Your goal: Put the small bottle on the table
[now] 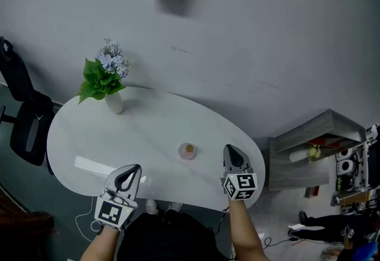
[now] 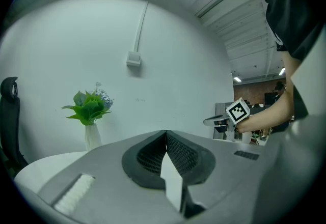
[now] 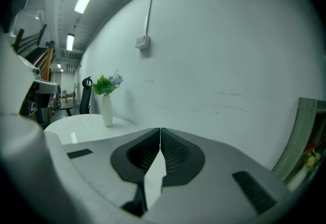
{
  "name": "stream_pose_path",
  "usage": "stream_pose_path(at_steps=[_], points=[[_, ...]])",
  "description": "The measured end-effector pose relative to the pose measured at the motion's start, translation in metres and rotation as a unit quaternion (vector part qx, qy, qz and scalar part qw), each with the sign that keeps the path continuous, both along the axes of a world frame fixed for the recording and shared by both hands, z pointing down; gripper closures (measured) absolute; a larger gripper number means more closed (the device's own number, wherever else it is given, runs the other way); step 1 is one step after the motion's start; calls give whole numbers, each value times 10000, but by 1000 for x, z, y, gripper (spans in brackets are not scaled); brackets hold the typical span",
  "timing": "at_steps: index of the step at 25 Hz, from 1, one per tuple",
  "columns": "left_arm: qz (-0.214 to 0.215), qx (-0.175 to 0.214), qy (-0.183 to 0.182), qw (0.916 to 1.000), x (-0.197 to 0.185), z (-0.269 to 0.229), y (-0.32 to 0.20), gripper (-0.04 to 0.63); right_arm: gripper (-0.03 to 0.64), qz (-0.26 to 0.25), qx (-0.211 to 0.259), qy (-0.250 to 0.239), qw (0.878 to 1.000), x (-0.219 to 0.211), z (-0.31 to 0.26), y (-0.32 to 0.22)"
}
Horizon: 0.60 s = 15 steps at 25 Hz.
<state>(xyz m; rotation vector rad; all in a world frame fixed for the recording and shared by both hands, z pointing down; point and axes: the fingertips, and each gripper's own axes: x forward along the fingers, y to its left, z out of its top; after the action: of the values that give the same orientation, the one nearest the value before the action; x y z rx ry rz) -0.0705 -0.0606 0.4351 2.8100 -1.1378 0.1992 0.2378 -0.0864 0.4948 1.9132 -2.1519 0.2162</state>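
A small pink bottle (image 1: 187, 150) with a tan cap stands upright on the white oval table (image 1: 89, 141), near its front edge. My left gripper (image 1: 135, 169) hovers at the front edge, left of the bottle and apart from it, jaws shut with nothing between them. The right gripper (image 1: 229, 149) sits just right of the bottle, not touching it, also shut and empty. In the left gripper view the jaws (image 2: 165, 132) meet in a closed seam; the right gripper view shows the same (image 3: 160, 130). Neither gripper view shows the bottle.
A white vase of green leaves and pale flowers (image 1: 112, 98) stands at the table's far left. A black chair (image 1: 24, 117) is beside the table's left end. A grey shelf unit (image 1: 309, 153) with clutter stands to the right. The wall (image 1: 249, 40) runs behind.
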Motion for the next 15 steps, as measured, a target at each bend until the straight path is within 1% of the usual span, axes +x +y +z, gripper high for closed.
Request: stream_pose_path(at_steps=[4,8,11,15], points=[[-9,52,54,10000,0,-6,-2,589,607,-19,493,-247,9985,-8,-51,-1],[5,135,79,9999,1,-10,-6,589,607,-144,827,-390,9957,-22,-90,5],[-9,199,124,9997,2,-15,-9,589,607,-232,1035,-371,9937,-30,-113,15],[-131,183,192,9996,-5,-17,-17,589,607,-255,1251,-230,9915,-36,-135,32]])
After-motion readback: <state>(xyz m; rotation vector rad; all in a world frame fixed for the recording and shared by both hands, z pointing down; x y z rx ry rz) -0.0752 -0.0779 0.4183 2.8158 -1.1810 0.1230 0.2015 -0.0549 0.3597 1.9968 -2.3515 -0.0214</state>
